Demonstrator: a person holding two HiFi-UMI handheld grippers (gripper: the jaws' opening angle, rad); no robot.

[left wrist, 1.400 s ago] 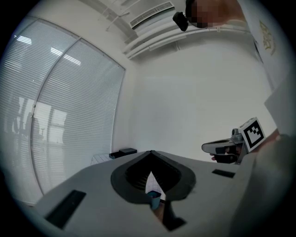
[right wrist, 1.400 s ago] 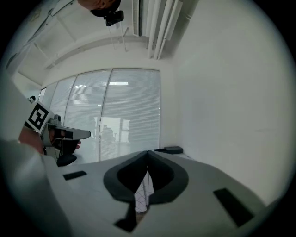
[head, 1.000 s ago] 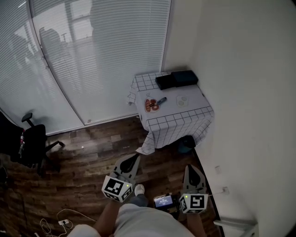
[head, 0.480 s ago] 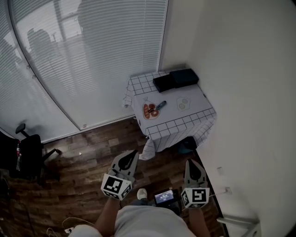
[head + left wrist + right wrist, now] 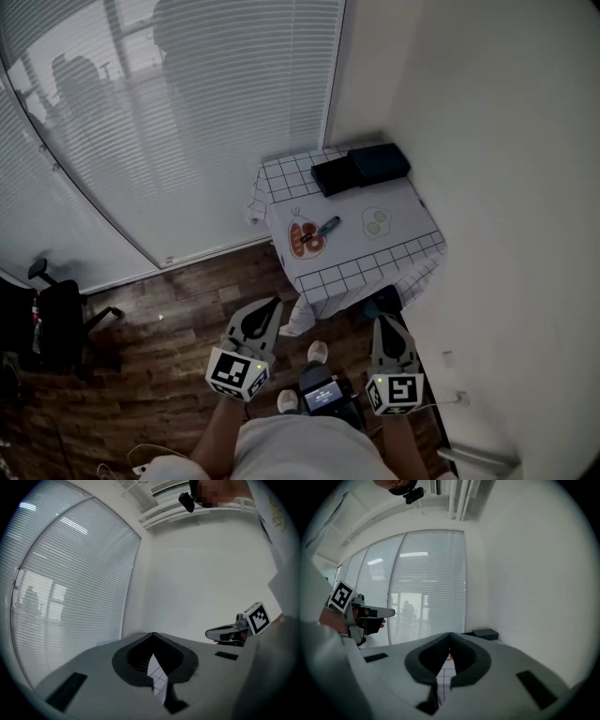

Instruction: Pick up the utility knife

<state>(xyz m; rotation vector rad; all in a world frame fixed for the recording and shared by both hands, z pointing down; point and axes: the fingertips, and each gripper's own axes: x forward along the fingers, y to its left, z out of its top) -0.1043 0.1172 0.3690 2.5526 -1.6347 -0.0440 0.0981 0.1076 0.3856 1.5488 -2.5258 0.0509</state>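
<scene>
The utility knife (image 5: 326,226), dark with a blue handle, lies on a small table under a white checked cloth (image 5: 366,264) in the room's corner. It rests beside a red-orange round item (image 5: 305,238). Both grippers hang over the wooden floor well short of the table, pointing toward it. My left gripper (image 5: 268,306) is shut with nothing in it, its jaws meeting at the tip (image 5: 152,633). On the right, my right gripper (image 5: 384,323) is likewise shut and empty (image 5: 450,633). In both gripper views the jaws hide the knife.
Two black boxes (image 5: 361,167) sit at the table's far edge and a pale green-spotted item (image 5: 375,223) at its right. White walls (image 5: 506,187) close the right side, blinds (image 5: 187,112) the back. An office chair (image 5: 52,319) stands at the left.
The person has walked toward the table, so it shows nearer and the chair has slid toward the left edge. Both grippers travelled along, staying shut.
</scene>
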